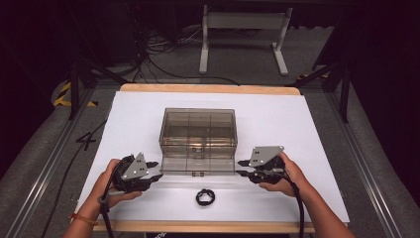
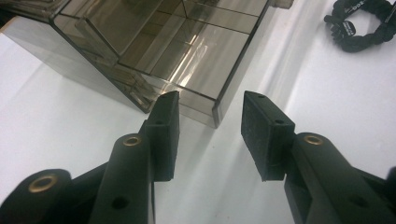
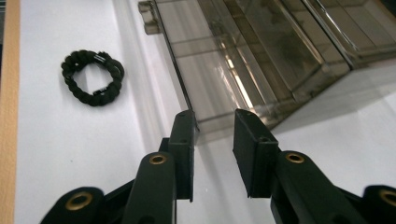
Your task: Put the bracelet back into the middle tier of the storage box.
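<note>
You have one smoky clear plastic box (image 1: 198, 134) on the white table (image 1: 297, 129), one black braided bracelet (image 1: 205, 197) in front of it, and two grippers: the left gripper (image 1: 154, 170) and the right gripper (image 1: 241, 167).

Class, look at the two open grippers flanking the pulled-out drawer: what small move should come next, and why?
Probably the right gripper dips to the black braided bracelet. The clear box's bottom drawer already stands pulled out and looks empty, both grippers (left gripper) hang open at its corners, and the bracelet lies loose just in front of it.
</note>
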### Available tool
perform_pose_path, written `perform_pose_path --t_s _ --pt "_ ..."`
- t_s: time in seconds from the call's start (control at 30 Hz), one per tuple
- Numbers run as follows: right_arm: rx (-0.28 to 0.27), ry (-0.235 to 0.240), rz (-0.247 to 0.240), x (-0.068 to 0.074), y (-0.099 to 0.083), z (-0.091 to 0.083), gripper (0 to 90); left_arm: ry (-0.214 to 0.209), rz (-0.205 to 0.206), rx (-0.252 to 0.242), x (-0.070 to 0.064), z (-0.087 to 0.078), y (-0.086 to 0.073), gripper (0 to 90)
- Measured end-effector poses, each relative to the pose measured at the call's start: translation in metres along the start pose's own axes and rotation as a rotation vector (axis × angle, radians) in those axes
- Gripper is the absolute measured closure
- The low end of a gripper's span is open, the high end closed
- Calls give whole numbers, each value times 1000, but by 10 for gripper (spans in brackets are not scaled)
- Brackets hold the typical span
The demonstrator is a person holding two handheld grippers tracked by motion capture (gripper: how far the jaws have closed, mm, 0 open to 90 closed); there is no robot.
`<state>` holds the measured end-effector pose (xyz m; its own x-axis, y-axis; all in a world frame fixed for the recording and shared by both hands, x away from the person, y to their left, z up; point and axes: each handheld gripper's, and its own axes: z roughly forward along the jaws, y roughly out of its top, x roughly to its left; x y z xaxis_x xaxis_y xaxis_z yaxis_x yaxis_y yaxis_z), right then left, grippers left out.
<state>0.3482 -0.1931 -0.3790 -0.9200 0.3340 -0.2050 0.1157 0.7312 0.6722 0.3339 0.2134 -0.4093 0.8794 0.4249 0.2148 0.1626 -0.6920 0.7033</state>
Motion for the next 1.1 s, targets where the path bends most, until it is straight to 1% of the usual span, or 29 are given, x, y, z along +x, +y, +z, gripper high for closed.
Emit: perform_pose_path --t_s 0.07,0.2,0.23,0.27,0.3,0.33,0.37,0.43,0.47,0.5,0.57,0.63,0.67,0.7,0.77,0.8,0.83,0.87,0.9,0.97,1.1 --pt "-11 -2 14 0 -5 -3 683 1 -5 -9 -2 -3 -2 584" --pt "-53 -13 43 0 -14 -11 656 -17 -43 -57 -6 -8 -7 582" --pt "-64 -20 48 1 -17 -12 634 -23 -61 -79 -8 -8 -9 582" --pt "-80 -30 57 1 -21 -14 608 -35 -69 -91 -9 -9 -11 582" --pt "-97 -27 72 2 -24 -16 596 -34 -71 -94 -10 -9 -13 582" --pt "-97 -27 72 2 -24 -16 596 -34 -71 -94 -10 -9 -13 582" --pt "-141 -36 95 2 -32 -21 583 -37 -78 -101 -12 -9 -15 582" --pt "-151 -41 105 2 -36 -22 567 -43 -96 -116 -13 -9 -18 582" --pt "-178 -47 132 3 -43 -25 539 -37 -98 -117 -14 -9 -20 579" --pt "-187 -52 141 3 -45 -26 541 -48 -108 -126 -15 -9 -21 579" --pt "-195 -59 148 4 -52 -28 523 -50 -108 -132 -16 -7 -20 578" --pt "-207 -65 162 6 -58 -31 496 -65 -111 -134 -18 -6 -19 575" --pt "-208 -65 165 6 -60 -32 486 -77 -118 -137 -20 -4 -19 572" --pt "-215 -71 170 8 -62 -33 476 -85 -113 -137 -21 -2 -18 568" --pt "-228 -79 178 9 -67 -35 456 -111 -120 -137 -24 3 -16 554" --pt "-228 -79 178 9 -67 -35 456 -111 -120 -137 -24 3 -16 543" --pt "-240 -83 188 12 -72 -37 420 -120 -120 -135 -27 6 -15 525" --pt "-240 -83 188 12 -72 -37 420 -127 -120 -135 -29 9 -13 525" --pt "-248 -85 190 12 -75 -38 419 -144 -118 -138 -32 12 -12 516" --pt "-249 -90 200 14 -79 -38 393 -161 -108 -138 -37 17 -8 508" --pt "-258 -94 224 16 -89 -38 384 -200 -77 -128 -47 25 0 510"
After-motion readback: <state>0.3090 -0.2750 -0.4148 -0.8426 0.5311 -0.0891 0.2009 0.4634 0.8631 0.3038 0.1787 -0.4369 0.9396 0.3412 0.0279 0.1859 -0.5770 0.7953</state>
